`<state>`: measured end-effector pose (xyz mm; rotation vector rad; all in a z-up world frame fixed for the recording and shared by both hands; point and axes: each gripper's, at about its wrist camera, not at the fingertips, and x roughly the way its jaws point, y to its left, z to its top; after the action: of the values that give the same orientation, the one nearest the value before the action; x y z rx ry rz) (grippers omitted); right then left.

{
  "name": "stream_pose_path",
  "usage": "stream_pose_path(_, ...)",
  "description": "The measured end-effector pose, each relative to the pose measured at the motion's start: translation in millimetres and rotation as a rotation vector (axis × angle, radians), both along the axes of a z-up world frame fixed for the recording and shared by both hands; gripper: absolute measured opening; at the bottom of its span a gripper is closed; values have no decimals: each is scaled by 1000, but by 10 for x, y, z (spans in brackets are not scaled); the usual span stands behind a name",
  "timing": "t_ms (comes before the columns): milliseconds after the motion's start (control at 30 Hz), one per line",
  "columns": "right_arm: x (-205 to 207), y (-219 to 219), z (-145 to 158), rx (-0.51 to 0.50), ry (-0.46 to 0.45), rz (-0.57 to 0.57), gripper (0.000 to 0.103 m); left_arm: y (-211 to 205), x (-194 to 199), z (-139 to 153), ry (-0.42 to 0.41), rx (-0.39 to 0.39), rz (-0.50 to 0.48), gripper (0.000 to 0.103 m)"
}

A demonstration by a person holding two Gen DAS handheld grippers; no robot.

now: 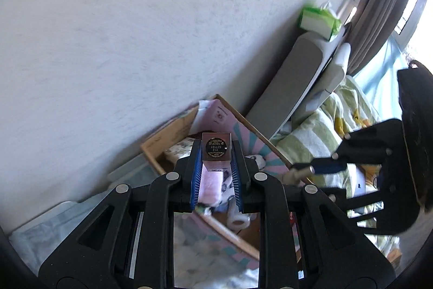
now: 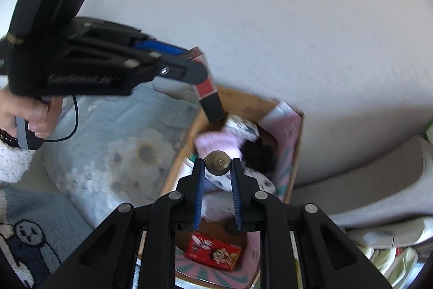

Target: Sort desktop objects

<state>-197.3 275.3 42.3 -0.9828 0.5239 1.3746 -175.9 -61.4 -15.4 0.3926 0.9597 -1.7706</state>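
Note:
My left gripper (image 1: 216, 151) is shut on a small rectangular box (image 1: 216, 149) with a round black label on its end. In the right wrist view the same box (image 2: 207, 88) shows red and black, held by the left gripper (image 2: 189, 69) above the cardboard box (image 2: 296, 153). My right gripper (image 2: 217, 164) is shut on a small round brass-coloured object (image 2: 217, 163), also above the open cardboard box. In the left wrist view the right gripper (image 1: 305, 169) holds that object at the right, over the box (image 1: 151, 148).
The cardboard box holds pink cloth (image 2: 216, 144), patterned rolls (image 2: 243, 126), a black item (image 2: 259, 153) and a red snack pack (image 2: 213, 253). A floral mat (image 2: 121, 153) lies left of it. A grey chair (image 1: 292, 88), green tissue pack (image 1: 319, 20) and striped bedding (image 1: 324, 126) are at the right.

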Motion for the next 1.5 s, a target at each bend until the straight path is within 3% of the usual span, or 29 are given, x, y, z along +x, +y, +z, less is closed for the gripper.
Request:
stream_pose_path(333,330,-55,-315,-38,55,-12,18,-342,-406,-295,-31,84,-46,18)
stream_pose_path(500,362,-51,-440,-78,74,27,18,-430,-458,-358,-32,142,-12,21)
stream_pose_path(533,351,-59,-460,-84,73,39,21,-434,-456,-346,-33,143,-2,39)
stream_pose_path(567,331,-74,-471,-86,73,52,26,-436,-463,-322,-31,141,1,91)
stream_pose_path(600,321,-83,-477,-87,74,55,44,-429,-460,-308,-27,136,-2,100)
stream_pose_path(633,315,-92,-483,-88,74,55,73,-417,-465,-277,-14,116,-3,103)
stream_pose_path(700,288,-108,-475,-79,56,41,97,-399,-476,-227,-17,102,-1,103)
stream_pose_path(833,250,-131,-479,-91,75,51,102,-367,-496,-147,-37,69,15,103)
stream_pose_path(1133,184,-174,-533,-97,81,31,102,-196,-357,-34,2,29,28,103)
stream_pose_path(1500,256,-237,-212,-32,149,-132,102,279,103,201,6,-30,102,103)
